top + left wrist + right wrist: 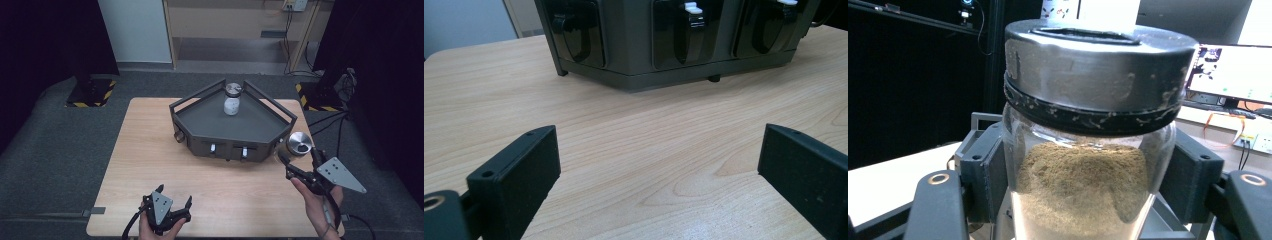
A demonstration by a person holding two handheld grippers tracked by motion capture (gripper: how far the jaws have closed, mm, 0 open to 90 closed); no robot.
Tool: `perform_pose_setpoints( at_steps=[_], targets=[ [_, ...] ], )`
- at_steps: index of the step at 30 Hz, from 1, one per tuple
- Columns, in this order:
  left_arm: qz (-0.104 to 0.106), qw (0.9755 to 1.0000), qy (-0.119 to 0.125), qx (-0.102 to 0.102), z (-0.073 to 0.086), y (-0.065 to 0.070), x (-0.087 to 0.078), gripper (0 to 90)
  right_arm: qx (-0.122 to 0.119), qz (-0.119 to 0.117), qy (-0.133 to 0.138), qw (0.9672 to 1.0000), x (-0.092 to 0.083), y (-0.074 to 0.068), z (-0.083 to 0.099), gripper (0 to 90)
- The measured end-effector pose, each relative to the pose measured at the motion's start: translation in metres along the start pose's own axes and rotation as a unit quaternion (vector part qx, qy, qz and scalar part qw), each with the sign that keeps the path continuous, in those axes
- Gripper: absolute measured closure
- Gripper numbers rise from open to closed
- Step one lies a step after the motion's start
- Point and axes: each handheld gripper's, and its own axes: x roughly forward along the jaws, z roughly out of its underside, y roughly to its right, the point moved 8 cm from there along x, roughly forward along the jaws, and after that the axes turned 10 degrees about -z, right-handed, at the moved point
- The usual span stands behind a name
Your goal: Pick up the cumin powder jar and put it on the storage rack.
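Spice jar point(1088, 165) sits upright between right claw point(1088, 200) pads — clamped; left claw point(659, 170) wide, holding nothing

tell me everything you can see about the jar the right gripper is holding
The jar is clear glass, rounded, about half full of a brownish powder. A silver metal lid with a dark band under its rim sits on top, closed. The jar stands upright between the black jaws of the right gripper, whose pads press its sides. In the high view it is held off the table near the right front corner of the dark tray, apart from it.
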Motion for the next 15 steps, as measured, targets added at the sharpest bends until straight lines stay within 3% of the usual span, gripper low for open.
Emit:
perform_pose_setpoints(
  at_steps=[15],
  targets=[
    [-0.001,1.0,0.0,-0.002,0.0,-0.001,0.0,2.1,-0.01,-0.001,0.004,0.9999,0.03,0.018,-0.02,30.7]
  ],
)
